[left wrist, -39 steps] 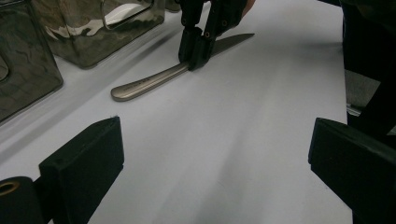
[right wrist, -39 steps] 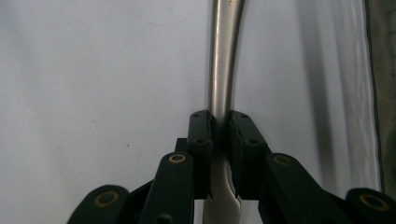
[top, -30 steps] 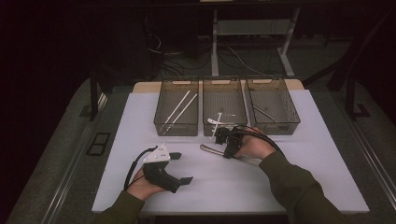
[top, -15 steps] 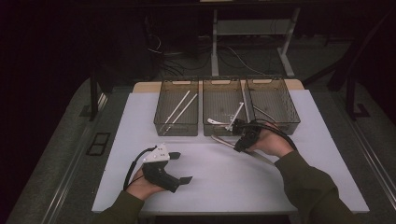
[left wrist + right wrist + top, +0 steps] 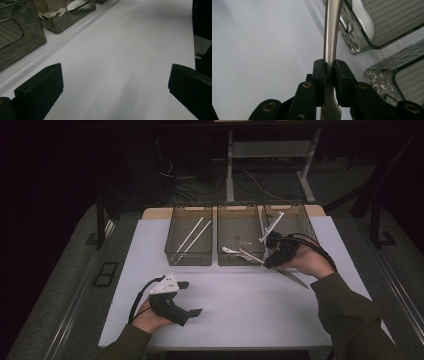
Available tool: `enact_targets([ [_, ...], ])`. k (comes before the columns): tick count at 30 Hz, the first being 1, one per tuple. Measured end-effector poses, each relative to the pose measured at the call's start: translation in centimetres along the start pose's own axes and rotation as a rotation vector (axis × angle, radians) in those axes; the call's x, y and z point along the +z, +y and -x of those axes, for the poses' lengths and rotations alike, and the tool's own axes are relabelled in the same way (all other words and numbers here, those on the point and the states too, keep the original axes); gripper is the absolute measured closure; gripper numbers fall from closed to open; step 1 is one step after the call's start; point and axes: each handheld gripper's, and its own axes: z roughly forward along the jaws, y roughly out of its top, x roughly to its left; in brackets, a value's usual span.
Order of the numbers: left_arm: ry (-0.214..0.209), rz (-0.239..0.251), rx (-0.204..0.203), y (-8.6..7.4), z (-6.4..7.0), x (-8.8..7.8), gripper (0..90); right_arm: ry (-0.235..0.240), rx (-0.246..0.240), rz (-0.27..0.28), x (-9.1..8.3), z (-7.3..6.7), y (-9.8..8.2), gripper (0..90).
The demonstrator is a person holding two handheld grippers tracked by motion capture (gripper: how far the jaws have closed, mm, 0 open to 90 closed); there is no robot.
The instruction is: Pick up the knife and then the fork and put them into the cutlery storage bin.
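My right gripper (image 5: 273, 248) is shut on a metal table knife (image 5: 272, 224), pinching it near the middle. The handle end slants up over the rim between the middle bin (image 5: 240, 225) and the right bin (image 5: 296, 216). The blade trails down past the hand toward the white mat. Seen from the right gripper view, the knife (image 5: 332, 30) rises straight out of the closed right gripper (image 5: 330, 67). My left gripper (image 5: 191, 298) rests on the mat at the front left, open, nothing between its jaws. The left gripper (image 5: 115, 90) frames bare mat.
Three clear bins stand in a row at the far edge of the white mat (image 5: 250, 305). The left bin (image 5: 176, 227) holds two white chopsticks (image 5: 192, 237). White spoons (image 5: 232, 251) lie in the middle bin. Table edges drop to dark floor on both sides.
My right hand has risen off the mat and moved right and away, carrying the knife from the mat's middle up to the right bin's rim. The left hand has stayed put.
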Motion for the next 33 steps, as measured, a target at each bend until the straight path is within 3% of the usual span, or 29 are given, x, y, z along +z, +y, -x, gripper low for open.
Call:
enact_targets([
  [9, 0.02, 0.009, -0.02, -0.4, -0.9, -0.8, 0.0, -0.021, 0.042, 0.03, -2.2, 1.7, 0.1, 79.5],
  [20, 0.025, 0.01, -0.014, -0.3, -0.8, -0.5, 0.0, -0.085, 0.136, 0.059, -4.7, 6.0, 0.7, 79.4],
  [24, 0.021, -0.006, 0.007, -0.3, -0.8, -0.5, 0.0, -0.102, 0.155, 0.063, -5.2, 7.4, 1.1, 79.4],
  [33, 0.015, 0.008, -0.004, -0.3, -0.7, -0.5, 0.0, -0.157, 0.235, 0.055, -4.9, 11.1, 1.2, 79.4],
])
